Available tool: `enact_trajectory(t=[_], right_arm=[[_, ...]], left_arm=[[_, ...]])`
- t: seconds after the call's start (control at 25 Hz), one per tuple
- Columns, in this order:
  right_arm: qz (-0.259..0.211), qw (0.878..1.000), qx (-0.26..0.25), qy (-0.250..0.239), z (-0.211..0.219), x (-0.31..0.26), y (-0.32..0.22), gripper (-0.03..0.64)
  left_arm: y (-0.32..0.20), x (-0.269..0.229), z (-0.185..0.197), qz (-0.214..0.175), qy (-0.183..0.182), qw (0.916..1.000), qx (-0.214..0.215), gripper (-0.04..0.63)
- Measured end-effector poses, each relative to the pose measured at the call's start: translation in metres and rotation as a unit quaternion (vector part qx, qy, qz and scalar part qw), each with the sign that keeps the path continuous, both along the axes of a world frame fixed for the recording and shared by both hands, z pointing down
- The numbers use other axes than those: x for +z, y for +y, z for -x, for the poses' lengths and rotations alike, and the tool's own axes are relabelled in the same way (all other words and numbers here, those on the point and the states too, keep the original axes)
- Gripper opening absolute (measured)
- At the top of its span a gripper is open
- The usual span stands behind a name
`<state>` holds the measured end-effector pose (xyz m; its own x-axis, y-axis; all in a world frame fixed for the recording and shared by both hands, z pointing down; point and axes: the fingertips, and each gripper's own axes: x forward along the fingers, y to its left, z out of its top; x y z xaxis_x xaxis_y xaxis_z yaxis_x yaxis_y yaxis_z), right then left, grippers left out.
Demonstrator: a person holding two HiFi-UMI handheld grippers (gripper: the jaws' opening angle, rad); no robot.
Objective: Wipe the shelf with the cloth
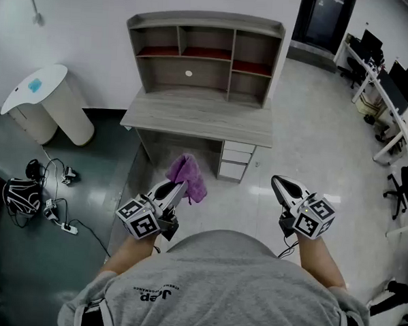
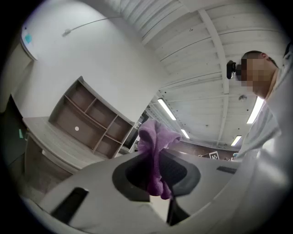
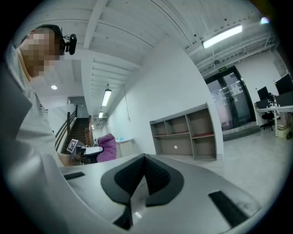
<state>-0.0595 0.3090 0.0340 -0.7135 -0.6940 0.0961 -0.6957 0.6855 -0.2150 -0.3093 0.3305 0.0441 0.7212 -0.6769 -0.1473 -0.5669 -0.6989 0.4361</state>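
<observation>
A grey desk with a shelf unit (image 1: 204,53) on top stands against the far wall, some way ahead of me. Its cubbies show red-brown boards; it also appears as the shelf unit (image 2: 89,119) and shelf unit (image 3: 185,135). My left gripper (image 1: 179,189) is shut on a purple cloth (image 1: 187,176), which bunches up above the jaws, the cloth (image 2: 155,151) filling the pinch. My right gripper (image 1: 279,185) is shut with nothing in it, level with the left one. From the right gripper view the cloth (image 3: 107,147) shows at the left.
A white rounded stand (image 1: 47,103) sits left of the desk. Cables and a dark bag (image 1: 21,196) lie on the green floor at left. Office desks with monitors (image 1: 392,90) line the right side. Drawers (image 1: 235,160) hang under the desktop (image 1: 200,114).
</observation>
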Motion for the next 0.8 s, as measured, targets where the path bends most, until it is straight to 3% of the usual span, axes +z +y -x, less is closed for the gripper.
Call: enact_trajectory(t=[0.56,0.8], right_arm=[[0.007,1.000,0.001,0.002,-0.032,0.003,-0.010,0.018],[0.010,1.000,-0.016,0.018,-0.075,0.005,-0.007,0.020]], left_arm=[[-0.013,-0.001,-0.038,0.009,0.003,0.9999,0.007,0.071],[-0.029,0.000,-0.097,0.020,0.026,0.9993,0.018,0.071]])
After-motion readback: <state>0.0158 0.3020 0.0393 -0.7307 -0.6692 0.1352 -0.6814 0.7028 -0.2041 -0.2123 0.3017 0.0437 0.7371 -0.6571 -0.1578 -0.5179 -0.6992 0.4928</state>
